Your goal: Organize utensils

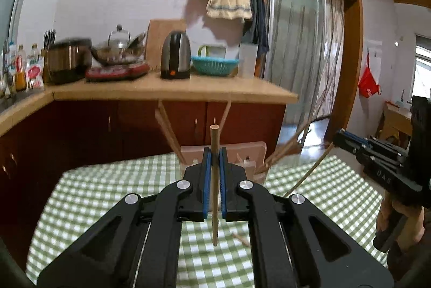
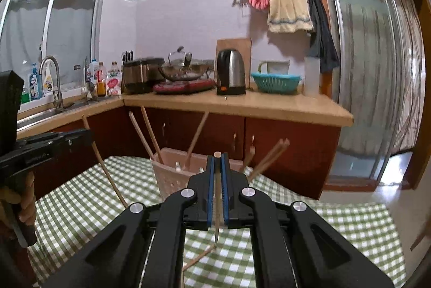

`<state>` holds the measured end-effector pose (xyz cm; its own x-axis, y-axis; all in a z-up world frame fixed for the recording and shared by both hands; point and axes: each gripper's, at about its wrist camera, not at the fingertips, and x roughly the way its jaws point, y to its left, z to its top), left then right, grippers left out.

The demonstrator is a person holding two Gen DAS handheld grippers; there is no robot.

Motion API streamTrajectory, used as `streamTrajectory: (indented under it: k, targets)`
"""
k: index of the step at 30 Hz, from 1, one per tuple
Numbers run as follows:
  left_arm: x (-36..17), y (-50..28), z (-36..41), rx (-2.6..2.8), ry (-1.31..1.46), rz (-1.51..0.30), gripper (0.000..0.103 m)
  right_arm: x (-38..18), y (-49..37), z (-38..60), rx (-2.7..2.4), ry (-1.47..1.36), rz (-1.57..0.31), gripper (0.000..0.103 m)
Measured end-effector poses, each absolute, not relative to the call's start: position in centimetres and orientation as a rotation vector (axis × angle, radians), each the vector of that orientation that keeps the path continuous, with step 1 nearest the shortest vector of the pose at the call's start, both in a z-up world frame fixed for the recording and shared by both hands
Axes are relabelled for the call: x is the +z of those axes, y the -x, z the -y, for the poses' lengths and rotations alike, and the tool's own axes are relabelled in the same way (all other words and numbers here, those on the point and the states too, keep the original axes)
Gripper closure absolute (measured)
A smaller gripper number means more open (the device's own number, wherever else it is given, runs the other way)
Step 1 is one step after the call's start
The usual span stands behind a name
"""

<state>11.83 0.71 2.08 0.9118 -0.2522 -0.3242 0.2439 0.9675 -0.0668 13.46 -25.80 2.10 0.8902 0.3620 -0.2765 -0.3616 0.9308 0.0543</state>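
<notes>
Your left gripper clamps one chopstick upright above the checked table; your right gripper clamps another chopstick. The pink holder stands just ahead. Chopsticks already leaning inside could block entry, and a tilted stick may catch the rim.

No label on the counter bottles is sharp enough to read.
</notes>
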Motion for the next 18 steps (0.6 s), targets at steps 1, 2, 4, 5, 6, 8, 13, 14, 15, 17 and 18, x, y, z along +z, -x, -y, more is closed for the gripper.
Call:
streamTrajectory:
  k: [1, 2, 4, 5, 6, 8, 13, 14, 15, 17, 18]
  targets:
    - [2.8, -12.0, -0.7, -0.258, 0.024, -0.321, 0.097, 3.1, -13.4, 25.9, 0.382, -0.006, -0.265, 0.097]
    - [3.6, -12.1, -0.7, -0.260, 0.022, -0.299, 0.097, 3.7, -13.5, 25.9, 0.386, -0.009, -0.249, 0.097]
    - [4.9, -12.5, -0.6, -0.260, 0.018, -0.264, 0.097, 5.1, -13.7, 26.1, 0.398, -0.021, -0.215, 0.097]
    - [5.8, -12.6, -0.5, -0.259, 0.012, -0.242, 0.097, 5.6, -13.8, 26.1, 0.403, -0.027, -0.204, 0.097]
    - [6.3, -12.8, -0.5, -0.259, 0.010, -0.228, 0.097, 6.1, -13.9, 26.2, 0.408, -0.034, -0.190, 0.097]
    - [7.8, -13.2, -0.3, -0.259, 0.004, -0.188, 0.097, 7.4, -14.2, 26.4, 0.411, -0.041, -0.155, 0.097]
    - [10.2, -14.6, 0.1, -0.239, -0.006, -0.109, 0.097, 8.5, -16.0, 26.3, 0.389, -0.040, -0.115, 0.097]
    - [10.4, -15.0, 0.1, -0.234, -0.006, -0.102, 0.097, 8.4, -16.6, 26.2, 0.382, -0.035, -0.113, 0.097]
    - [10.5, -15.6, 0.3, -0.227, -0.010, -0.095, 0.097, 8.4, -17.0, 26.1, 0.375, -0.029, -0.113, 0.097]
    - [10.3, -16.7, 0.6, -0.221, -0.010, -0.092, 0.097, 7.9, -18.3, 26.0, 0.368, -0.026, -0.127, 0.097]
    - [10.1, -17.2, 0.7, -0.219, -0.009, -0.094, 0.097, 7.6, -18.8, 25.9, 0.367, -0.029, -0.137, 0.097]
